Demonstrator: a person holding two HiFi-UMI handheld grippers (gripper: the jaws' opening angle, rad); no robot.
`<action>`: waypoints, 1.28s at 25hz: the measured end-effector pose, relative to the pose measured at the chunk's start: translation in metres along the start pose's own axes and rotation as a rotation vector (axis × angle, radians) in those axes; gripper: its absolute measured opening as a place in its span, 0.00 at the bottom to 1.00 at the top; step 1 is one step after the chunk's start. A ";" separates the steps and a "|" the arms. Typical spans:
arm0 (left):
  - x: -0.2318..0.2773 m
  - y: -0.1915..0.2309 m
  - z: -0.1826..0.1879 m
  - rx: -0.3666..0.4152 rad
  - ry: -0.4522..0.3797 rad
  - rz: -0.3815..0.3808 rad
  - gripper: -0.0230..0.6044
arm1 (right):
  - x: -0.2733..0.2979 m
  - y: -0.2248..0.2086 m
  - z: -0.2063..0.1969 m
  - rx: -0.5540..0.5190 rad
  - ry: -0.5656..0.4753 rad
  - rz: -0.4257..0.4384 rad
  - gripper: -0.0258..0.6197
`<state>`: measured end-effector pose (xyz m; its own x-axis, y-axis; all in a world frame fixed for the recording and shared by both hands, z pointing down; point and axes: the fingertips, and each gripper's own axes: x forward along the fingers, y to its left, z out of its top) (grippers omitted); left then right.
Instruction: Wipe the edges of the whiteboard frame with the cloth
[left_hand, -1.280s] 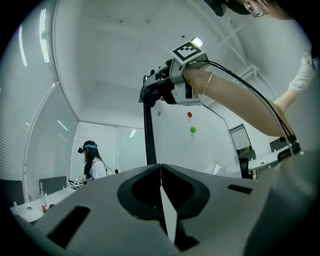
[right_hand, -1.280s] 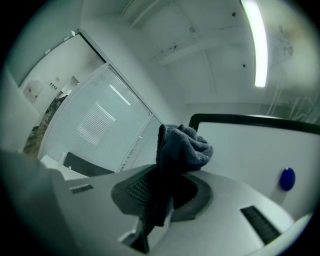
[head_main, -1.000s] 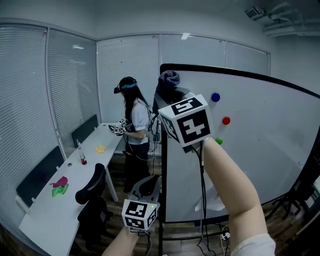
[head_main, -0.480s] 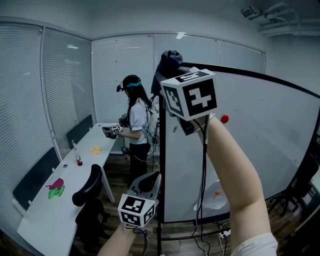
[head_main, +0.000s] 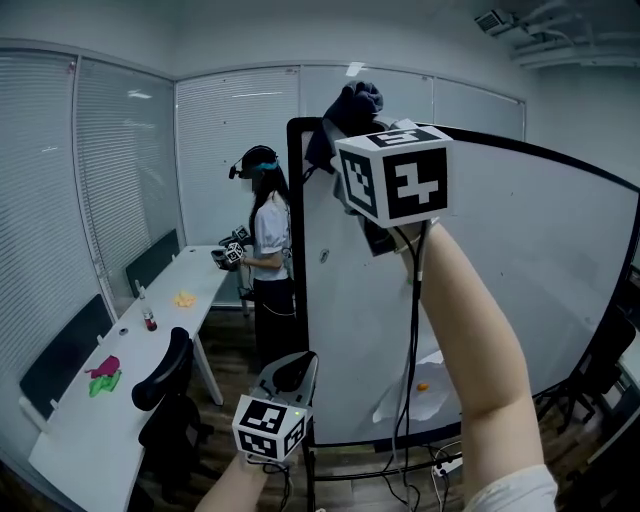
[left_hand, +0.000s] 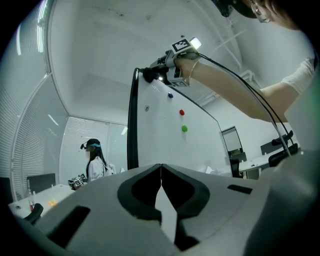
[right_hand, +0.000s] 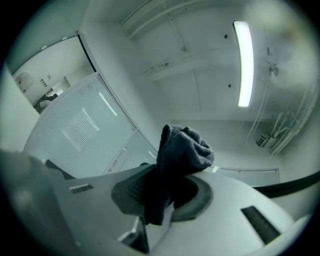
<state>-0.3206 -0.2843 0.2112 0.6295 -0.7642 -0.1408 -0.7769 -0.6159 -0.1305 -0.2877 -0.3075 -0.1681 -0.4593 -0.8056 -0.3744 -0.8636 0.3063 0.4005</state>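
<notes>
The right gripper (right_hand: 162, 200) pinches the dark cloth (right_hand: 182, 150), which bulges beyond its jaws near the top of the whiteboard frame (head_main: 296, 200).

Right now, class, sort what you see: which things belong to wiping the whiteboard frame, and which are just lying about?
For the job:
cloth, clamped in the right hand-held gripper
whiteboard frame

Lying about:
table, with a bottle and a yellow scrap
chair
green magnet
left hand-held gripper, shut and empty
</notes>
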 end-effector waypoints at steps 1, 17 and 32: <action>0.003 -0.004 0.000 0.007 0.002 0.009 0.07 | -0.003 -0.008 0.000 0.007 -0.008 -0.005 0.14; 0.070 -0.115 -0.005 0.006 0.011 0.086 0.07 | -0.077 -0.136 -0.018 0.078 -0.032 -0.044 0.14; 0.103 -0.208 -0.030 -0.103 0.038 0.050 0.07 | -0.123 -0.207 -0.045 0.137 -0.007 -0.032 0.14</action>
<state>-0.0943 -0.2409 0.2537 0.5903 -0.8001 -0.1067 -0.8059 -0.5917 -0.0220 -0.0435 -0.2949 -0.1672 -0.4320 -0.8128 -0.3907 -0.8979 0.3471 0.2707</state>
